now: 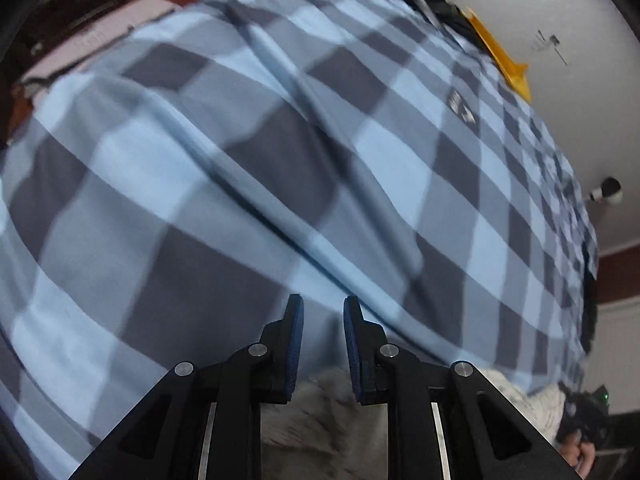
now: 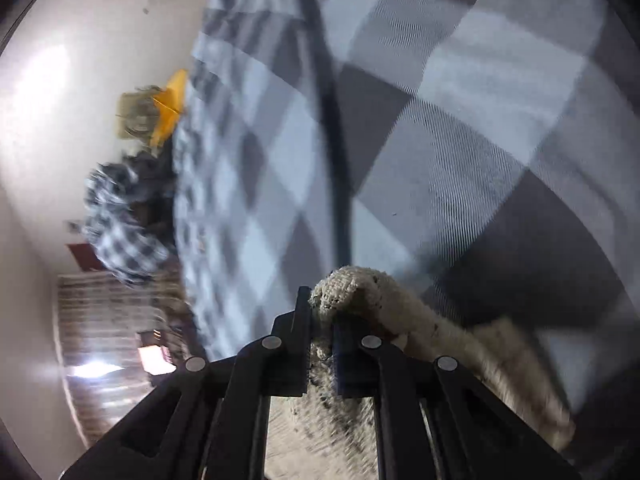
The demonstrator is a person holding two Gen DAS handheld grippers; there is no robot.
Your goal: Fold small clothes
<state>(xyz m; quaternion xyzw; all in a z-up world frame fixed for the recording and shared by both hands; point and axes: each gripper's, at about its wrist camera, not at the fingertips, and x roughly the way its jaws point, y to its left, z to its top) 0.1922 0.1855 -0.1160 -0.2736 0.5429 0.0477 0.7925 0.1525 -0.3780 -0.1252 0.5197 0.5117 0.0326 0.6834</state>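
Observation:
A cream knitted garment with dark specks (image 2: 360,292) is pinched between my right gripper's (image 2: 322,312) fingers; it bulges past the tips and trails back to the lower right over the checked bedspread (image 2: 460,128). My left gripper (image 1: 323,312) is open with a clear gap between its blue pads, just above the same blue and grey checked bedspread (image 1: 280,152). A pale fuzzy cloth (image 1: 320,420) lies under the left gripper's body. The right gripper and the hand that holds it show at the lower right edge of the left wrist view (image 1: 588,412).
A yellow object (image 1: 504,60) lies at the far edge of the bed by the white wall; it also shows in the right wrist view (image 2: 170,108). A crumpled checked cloth (image 2: 120,224) lies by the bed's edge. A white camera (image 1: 608,191) sits on the wall.

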